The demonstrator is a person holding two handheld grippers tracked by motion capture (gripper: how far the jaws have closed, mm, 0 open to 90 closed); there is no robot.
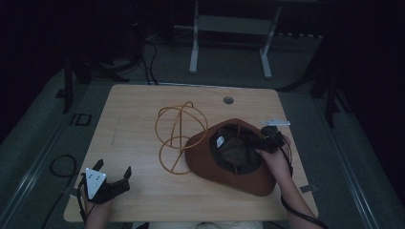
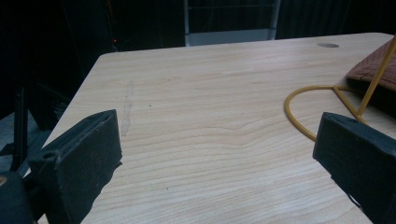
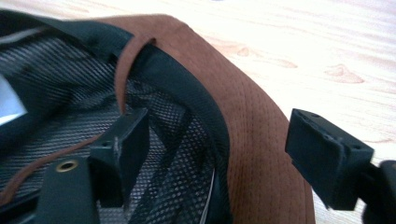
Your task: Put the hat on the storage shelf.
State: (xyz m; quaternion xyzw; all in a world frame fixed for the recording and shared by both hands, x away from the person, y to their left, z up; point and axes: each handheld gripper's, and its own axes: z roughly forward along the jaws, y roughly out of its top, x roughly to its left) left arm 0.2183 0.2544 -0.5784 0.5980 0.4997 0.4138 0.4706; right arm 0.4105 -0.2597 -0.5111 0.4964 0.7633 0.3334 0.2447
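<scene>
A brown brimmed hat (image 1: pixel 200 160) lies upside down on the wooden table (image 1: pixel 138 102), its black mesh lining facing up. The hat's brim (image 3: pixel 254 135) runs between the jaws of my right gripper (image 3: pixel 219 135): one jaw is inside the crown, the other outside over the brim, and neither pad presses on it. From above, my right gripper (image 1: pixel 261 142) is at the hat's right side. A yellow wire hat stand (image 1: pixel 179 129) lies against the hat's left edge. My left gripper (image 1: pixel 113 169) is open near the front left corner, with nothing between its jaws (image 2: pixel 217 144). The stand's ring (image 2: pixel 299 116) and the hat (image 2: pixel 373 70) lie ahead of it to the right.
A round cable hole (image 1: pixel 228 100) sits at the table's far edge. Behind the table stands a white desk frame (image 1: pixel 194 47). Cables (image 1: pixel 62 164) lie on the floor at the left. Bare wood stretches between my left gripper and the stand.
</scene>
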